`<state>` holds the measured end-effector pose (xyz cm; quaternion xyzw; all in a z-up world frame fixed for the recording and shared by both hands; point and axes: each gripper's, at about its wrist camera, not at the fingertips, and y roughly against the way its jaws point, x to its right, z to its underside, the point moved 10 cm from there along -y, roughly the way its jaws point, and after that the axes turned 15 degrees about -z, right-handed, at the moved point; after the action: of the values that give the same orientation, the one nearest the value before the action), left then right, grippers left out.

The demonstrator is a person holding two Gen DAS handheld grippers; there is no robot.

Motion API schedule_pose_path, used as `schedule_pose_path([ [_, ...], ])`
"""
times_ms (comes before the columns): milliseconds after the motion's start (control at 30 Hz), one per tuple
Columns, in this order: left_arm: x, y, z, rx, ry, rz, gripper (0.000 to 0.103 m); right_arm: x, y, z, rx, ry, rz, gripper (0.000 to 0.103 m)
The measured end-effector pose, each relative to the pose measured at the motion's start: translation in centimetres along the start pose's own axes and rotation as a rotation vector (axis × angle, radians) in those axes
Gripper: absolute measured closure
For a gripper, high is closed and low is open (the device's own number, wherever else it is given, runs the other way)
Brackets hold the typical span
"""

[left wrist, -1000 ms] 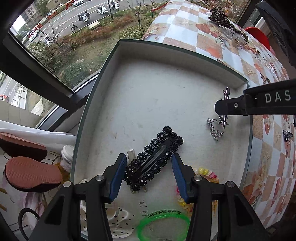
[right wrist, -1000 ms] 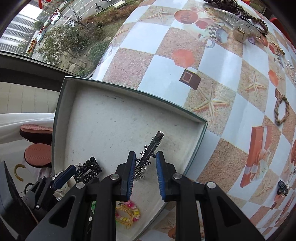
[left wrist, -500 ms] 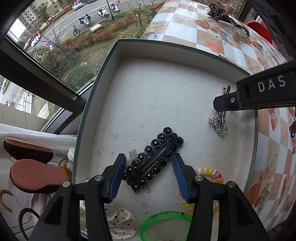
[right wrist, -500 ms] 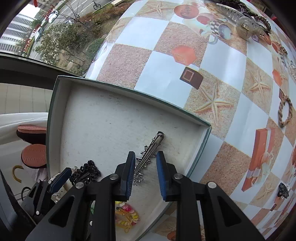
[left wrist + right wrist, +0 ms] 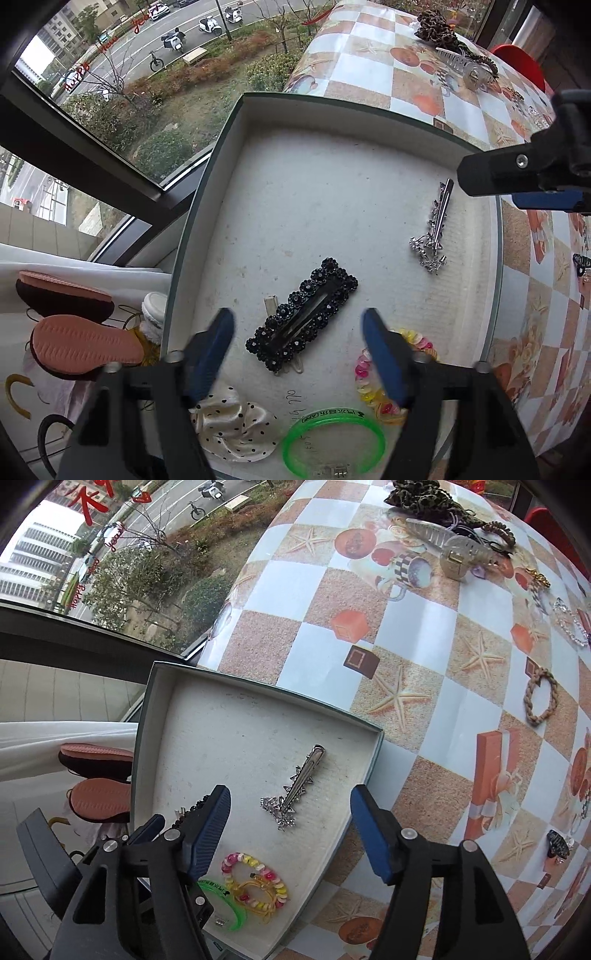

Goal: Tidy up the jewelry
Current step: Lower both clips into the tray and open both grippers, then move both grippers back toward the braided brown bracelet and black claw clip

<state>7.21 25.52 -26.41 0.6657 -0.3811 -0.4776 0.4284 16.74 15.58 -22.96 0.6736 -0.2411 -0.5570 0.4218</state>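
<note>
- Your checkered tablecloth carries the white box beside a window.
- Your left gripper: jaws just spread wide, black hair clip lying loose between.
- Your right gripper: jaws just opened, silver clip released on the box floor.

A flower hair clip and a star clip are lying apart inside the tray, a bangle and bead bracelets sitting nearer its front, on the counter.
</note>
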Motion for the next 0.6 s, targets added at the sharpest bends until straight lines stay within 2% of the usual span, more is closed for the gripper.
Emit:
schedule_pose_path([
  [67,-0.1,0.5,-0.1,0.023,-0.006,-0.004,0.011,0.3,0.5,0.1,0.009,-0.006,0.001,0.021],
  [267,0.5,1.3,-0.1,0.019,-0.029,-0.003,0.010,2.4,2.2,1.6,0.032,-0.040,0.016,0.021],
  [333,0.4,1.4,0.0,0.013,-0.026,-0.005,0.000,2.9,2.7,2.0,0.039,-0.055,0.017,0.021],
  [600,1.8,3.3,0.0,0.027,-0.069,-0.047,0.000,6.5,5.1,4.8,0.061,-0.108,0.028,0.019],
])
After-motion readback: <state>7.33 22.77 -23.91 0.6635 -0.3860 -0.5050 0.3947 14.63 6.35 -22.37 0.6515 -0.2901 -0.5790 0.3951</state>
